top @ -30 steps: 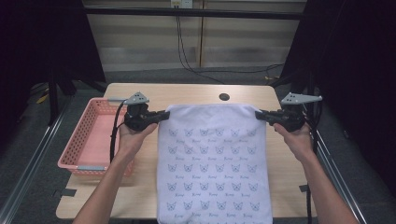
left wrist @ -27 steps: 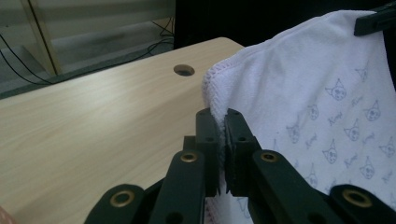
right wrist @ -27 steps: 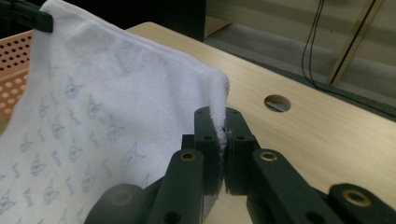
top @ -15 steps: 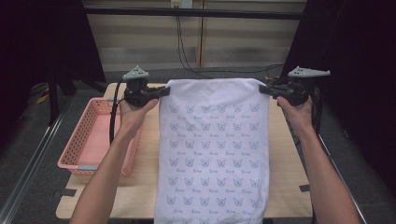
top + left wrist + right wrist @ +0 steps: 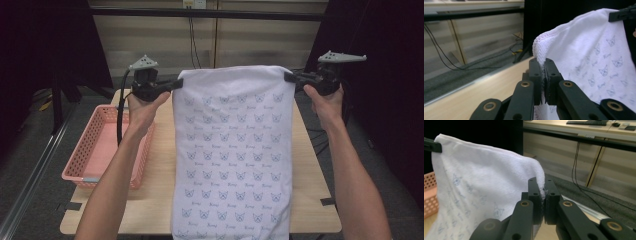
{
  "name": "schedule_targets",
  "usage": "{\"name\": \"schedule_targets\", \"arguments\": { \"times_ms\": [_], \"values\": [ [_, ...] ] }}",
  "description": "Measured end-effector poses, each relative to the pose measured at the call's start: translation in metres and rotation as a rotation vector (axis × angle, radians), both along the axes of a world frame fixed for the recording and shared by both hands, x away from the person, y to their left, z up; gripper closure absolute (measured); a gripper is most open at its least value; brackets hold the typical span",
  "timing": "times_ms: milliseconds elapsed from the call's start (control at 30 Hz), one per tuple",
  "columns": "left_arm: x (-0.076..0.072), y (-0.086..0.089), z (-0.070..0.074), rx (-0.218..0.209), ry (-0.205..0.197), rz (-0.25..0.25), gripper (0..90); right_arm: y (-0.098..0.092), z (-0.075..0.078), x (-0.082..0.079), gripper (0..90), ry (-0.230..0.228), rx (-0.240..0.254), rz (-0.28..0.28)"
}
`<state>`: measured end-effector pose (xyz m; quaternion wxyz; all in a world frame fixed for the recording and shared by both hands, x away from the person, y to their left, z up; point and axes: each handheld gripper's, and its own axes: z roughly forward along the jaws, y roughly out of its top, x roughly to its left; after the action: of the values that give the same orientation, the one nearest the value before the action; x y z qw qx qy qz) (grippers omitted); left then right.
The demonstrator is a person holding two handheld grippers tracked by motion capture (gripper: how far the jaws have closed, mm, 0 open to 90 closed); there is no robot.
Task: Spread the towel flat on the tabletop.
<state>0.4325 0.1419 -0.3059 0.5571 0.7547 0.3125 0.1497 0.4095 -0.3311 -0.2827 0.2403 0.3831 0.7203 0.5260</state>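
The left gripper (image 5: pixel 543 75) is clenched on one top corner of a white towel (image 5: pixel 232 155), its two black jaws pinching the stitched hem where the cloth bunches into a thick fold; the right gripper (image 5: pixel 543 195) is clamped in the same way on the opposite top corner. In the high view the left gripper (image 5: pixel 176 84) and the right gripper (image 5: pixel 289 77) stand well apart and at nearly equal height, so that the upper edge of the towel runs taut between them and the cloth, printed with small cat faces, hangs as a flat sheet over the wooden table (image 5: pixel 160 165), its lower part reaching toward the near edge. Holding both corners at a level in this way probably serves to let the weight of the cloth draw out wrinkles, as a first stage of spreading or folding. A pink perforated basket (image 5: pixel 95 150) rests on the left part of the table, beside the towel and apart from it, perhaps as its source or destination.
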Motion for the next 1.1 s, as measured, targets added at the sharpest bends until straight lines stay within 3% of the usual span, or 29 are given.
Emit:
{"name": "schedule_targets", "arguments": {
  "times_ms": [233,300,367,400,533,567,600,667,700,767,867,967,1000,1100],
  "values": [
    [-0.021,0.000,-0.031,0.013,0.039,-0.050,86.5,-0.001,-0.039,-0.028,87.1,0.064,0.012,0.050],
    [-0.032,0.000,-0.036,0.038,0.038,-0.067,86.5,-0.001,-0.046,-0.039,87.1,0.071,0.003,0.063],
    [-0.040,0.000,-0.041,0.034,0.043,-0.084,86.5,-0.001,-0.049,-0.043,87.1,0.076,0.002,0.070],
    [-0.049,0.001,-0.045,0.037,0.046,-0.090,86.5,0.000,-0.056,-0.059,87.1,0.085,-0.016,0.086],
    [-0.076,0.000,-0.057,0.041,0.062,-0.114,86.5,0.002,-0.072,-0.085,87.1,0.105,-0.032,0.111],
    [-0.076,0.000,-0.057,0.041,0.062,-0.114,86.4,0.002,-0.072,-0.085,87.1,0.105,-0.032,0.111],
    [-0.093,-0.003,-0.063,0.047,0.055,-0.143,86.4,0.003,-0.081,-0.102,87.1,0.117,-0.036,0.122],
    [-0.107,-0.001,-0.073,0.037,0.082,-0.162,86.4,0.004,-0.086,-0.113,87.1,0.122,-0.036,0.127],
    [-0.113,-0.001,-0.077,0.057,0.081,-0.160,86.4,0.007,-0.090,-0.123,87.1,0.132,-0.055,0.137],
    [-0.119,0.003,-0.084,0.054,0.101,-0.169,86.3,0.009,-0.094,-0.136,87.1,0.133,-0.064,0.154],
    [-0.134,0.011,-0.101,0.049,0.152,-0.175,86.3,0.008,-0.103,-0.156,87.1,0.152,-0.072,0.162],
    [-0.145,0.014,-0.111,0.076,0.169,-0.178,86.1,0.008,-0.117,-0.169,87.0,0.192,-0.089,0.171],
    [-0.150,0.017,-0.117,0.066,0.188,-0.179,86.0,0.008,-0.121,-0.173,87.1,0.202,-0.091,0.172],
    [-0.160,0.022,-0.133,0.104,0.232,-0.180,86.0,0.010,-0.143,-0.187,87.0,0.260,-0.093,0.181]
  ]
}}
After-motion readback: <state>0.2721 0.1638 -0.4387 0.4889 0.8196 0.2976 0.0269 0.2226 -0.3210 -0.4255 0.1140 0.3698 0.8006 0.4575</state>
